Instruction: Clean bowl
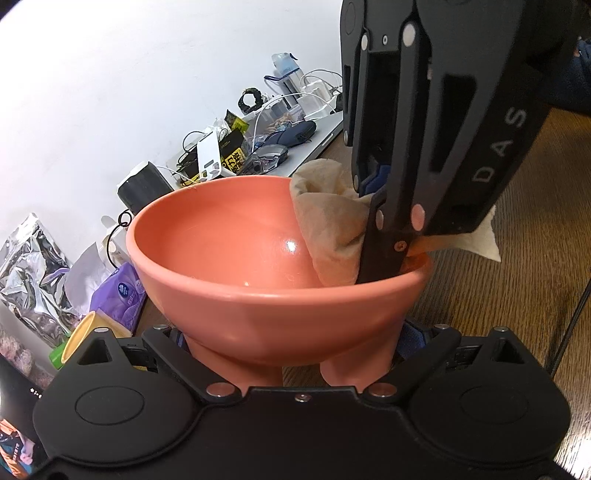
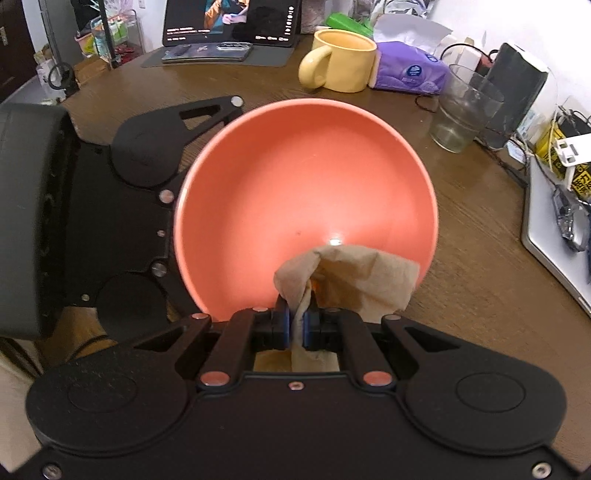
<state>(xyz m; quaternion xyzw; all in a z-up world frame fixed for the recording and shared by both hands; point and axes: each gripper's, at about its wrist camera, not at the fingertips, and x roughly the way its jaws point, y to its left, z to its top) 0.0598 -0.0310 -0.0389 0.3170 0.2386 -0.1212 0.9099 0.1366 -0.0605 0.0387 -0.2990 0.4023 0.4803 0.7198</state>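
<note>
A salmon-pink bowl (image 1: 229, 236) (image 2: 295, 177) is tilted above the wooden table (image 2: 472, 302). My left gripper (image 1: 295, 347) (image 2: 168, 232) clasps it from below, its fingers on either side of the bowl's base. In my right gripper (image 2: 297, 321) (image 1: 376, 258), which is shut, is a crumpled beige cloth (image 2: 354, 280) (image 1: 328, 206). That cloth presses against the bowl's inner wall just under the rim, on the side nearest the right gripper. The bowl's inside looks glossy, with a small dark speck (image 2: 298, 233).
Behind the bowl stand a yellow mug (image 2: 343, 62), a purple tissue pack (image 2: 410, 70) and a clear glass (image 2: 461, 110). A tablet (image 2: 232, 22) is propped at the back. A laptop (image 2: 554, 240) and a tangle of cables and chargers line the wall side.
</note>
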